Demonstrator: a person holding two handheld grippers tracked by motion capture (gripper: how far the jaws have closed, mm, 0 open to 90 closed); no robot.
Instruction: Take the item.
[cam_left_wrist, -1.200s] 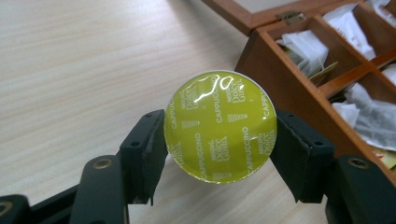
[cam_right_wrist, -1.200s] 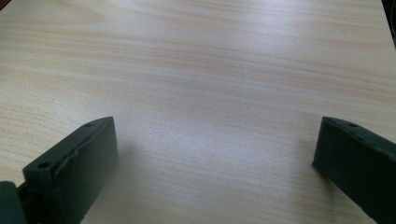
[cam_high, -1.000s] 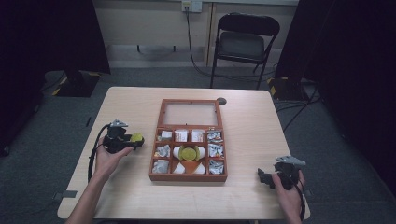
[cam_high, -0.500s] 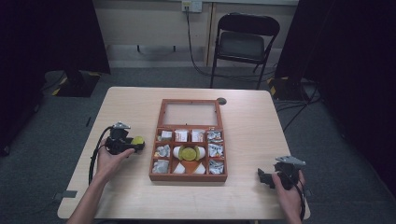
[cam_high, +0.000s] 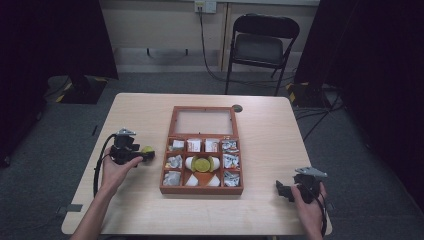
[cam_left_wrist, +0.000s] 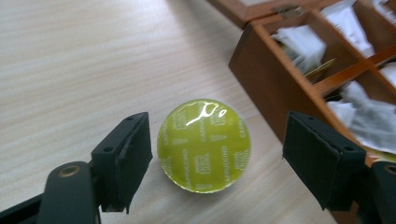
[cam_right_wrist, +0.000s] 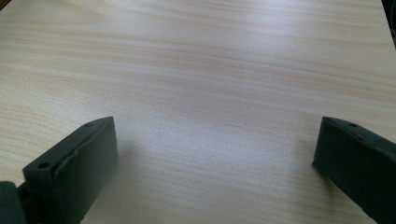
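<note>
Left gripper (cam_high: 142, 156) sits on the left part of the tabletop (cam_high: 280, 135), just left of the wooden box (cam_high: 202, 190). Its fingers (cam_left_wrist: 126, 158) are spread and have just been opening. The green capsule (cam_left_wrist: 204, 144) lies foil side up on the tabletop between them. In the left gripper view there is a narrow gap at the left finger and a wide gap at the right finger, so neither pad presses on it. In the high view the capsule (cam_high: 147, 149) shows as a small yellow-green spot at the gripper's tip, near the box's left wall and apart from it.

The box is open, with its lid (cam_high: 203, 121) lying flat on the far side. The compartments hold white packets (cam_high: 194, 145) and silvery wrapped sachets (cam_high: 230, 161). A second green capsule (cam_high: 202, 163) sits in the middle compartment.

Right gripper (cam_high: 284, 190) rests at the near right corner of the tabletop, well apart from the box. Its fingers (cam_right_wrist: 79, 163) are spread wide over bare wood, with nothing between them.

A folding chair (cam_high: 260, 47) stands beyond the far edge.
</note>
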